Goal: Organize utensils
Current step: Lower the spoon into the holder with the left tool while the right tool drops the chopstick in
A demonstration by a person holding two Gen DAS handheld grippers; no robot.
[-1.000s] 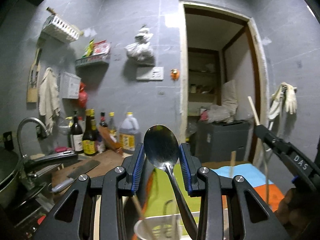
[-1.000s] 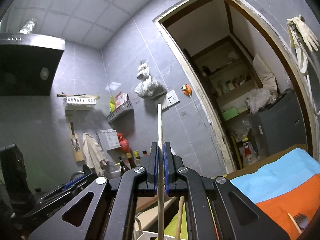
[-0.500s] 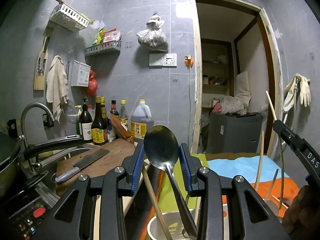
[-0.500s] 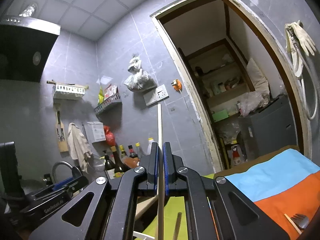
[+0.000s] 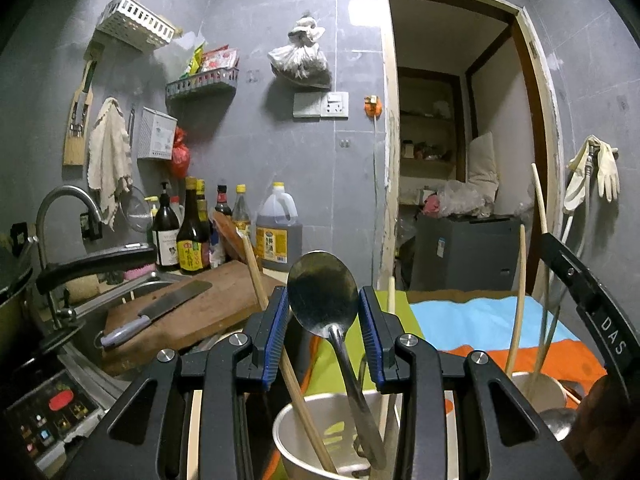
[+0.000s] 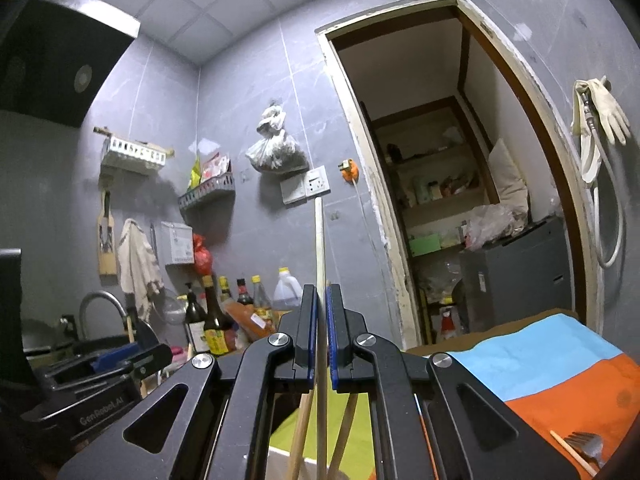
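Note:
My left gripper is shut on a steel spoon held bowl up, its handle reaching down into a metal cup. A wooden chopstick leans in that cup. My right gripper is shut on a pale chopstick held upright; it also shows at the right of the left wrist view. Two more wooden chopsticks stand below it. A second cup at right holds chopsticks.
A striped green, blue and orange cloth covers the table, with a fork on it. Left are a cutting board with a cleaver, sauce bottles, a tap and sink. A doorway is behind.
Both grippers have lowered and tilted down. The cups and the chopsticks in them have risen into view, and the spoon handle now reaches into the cup.

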